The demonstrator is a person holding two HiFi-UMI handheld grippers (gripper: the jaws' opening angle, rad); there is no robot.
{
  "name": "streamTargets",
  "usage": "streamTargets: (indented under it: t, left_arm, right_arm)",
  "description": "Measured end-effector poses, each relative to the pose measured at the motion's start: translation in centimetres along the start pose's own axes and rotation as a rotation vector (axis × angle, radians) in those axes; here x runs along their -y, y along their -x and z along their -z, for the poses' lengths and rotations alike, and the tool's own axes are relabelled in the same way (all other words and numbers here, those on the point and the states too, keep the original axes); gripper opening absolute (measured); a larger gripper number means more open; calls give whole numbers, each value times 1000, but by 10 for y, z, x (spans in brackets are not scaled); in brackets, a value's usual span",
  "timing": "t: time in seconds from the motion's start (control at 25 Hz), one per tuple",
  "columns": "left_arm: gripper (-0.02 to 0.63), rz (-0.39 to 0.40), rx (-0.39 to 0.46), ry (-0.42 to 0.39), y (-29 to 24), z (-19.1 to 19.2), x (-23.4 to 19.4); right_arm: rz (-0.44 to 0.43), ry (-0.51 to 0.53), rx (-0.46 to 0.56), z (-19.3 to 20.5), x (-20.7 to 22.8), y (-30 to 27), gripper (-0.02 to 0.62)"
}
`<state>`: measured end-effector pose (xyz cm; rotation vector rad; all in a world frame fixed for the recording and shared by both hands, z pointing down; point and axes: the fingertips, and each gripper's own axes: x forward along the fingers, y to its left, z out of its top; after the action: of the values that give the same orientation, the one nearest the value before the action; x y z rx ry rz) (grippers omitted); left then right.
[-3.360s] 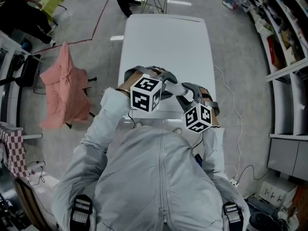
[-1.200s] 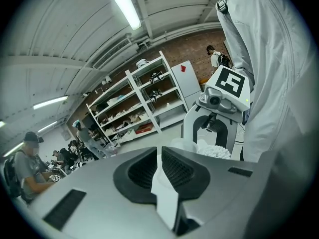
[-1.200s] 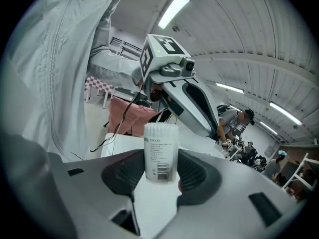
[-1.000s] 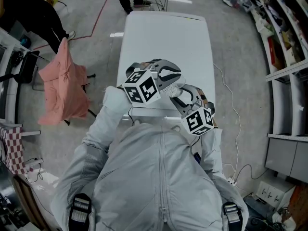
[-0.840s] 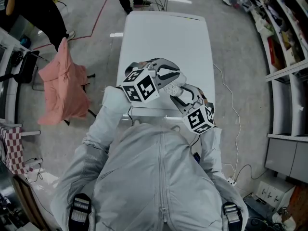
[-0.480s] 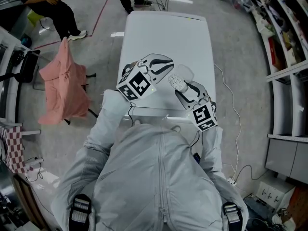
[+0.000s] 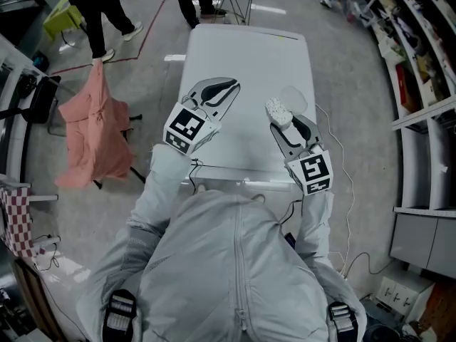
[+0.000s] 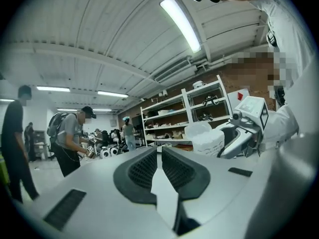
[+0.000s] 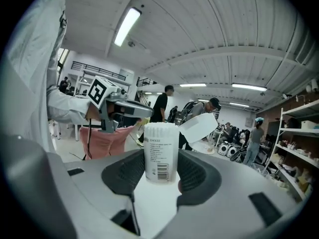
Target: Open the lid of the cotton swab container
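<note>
My right tongs [image 9: 160, 163]: clamped on the cotton swab container [image 9: 160, 143], upright, above the desk [image 7: 246, 55].
Lid [image 9: 198, 127]: flipped open, tilted beside the rim.
My left tongs [image 8: 160, 156]: closed, empty, apart from the container.

The cotton swab container [image 7: 277, 110] sat between the right gripper's [image 7: 283, 118] jaws, lid [image 7: 294, 97] open beyond it; the left gripper [image 7: 218, 88] was well apart, leftward.
</note>
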<state>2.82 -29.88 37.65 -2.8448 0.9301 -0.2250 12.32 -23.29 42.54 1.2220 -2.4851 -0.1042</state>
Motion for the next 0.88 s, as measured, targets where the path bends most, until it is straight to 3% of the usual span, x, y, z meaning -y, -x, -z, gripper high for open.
streamTargets:
  t: [0.28,0.48,0.88]
  left_arm:
    - [43,-88,38,30,16,-5,-22]
    - [43,-109,34,-21,27,-12,-26]
    - [43,-139,44,-105,42,-33,-30]
  right_arm:
    - [74,-45,55,-34,22,10,219]
    - [140,-108,124,-57,42,21,219]
    - [153,-128,180,-81,45,31,219]
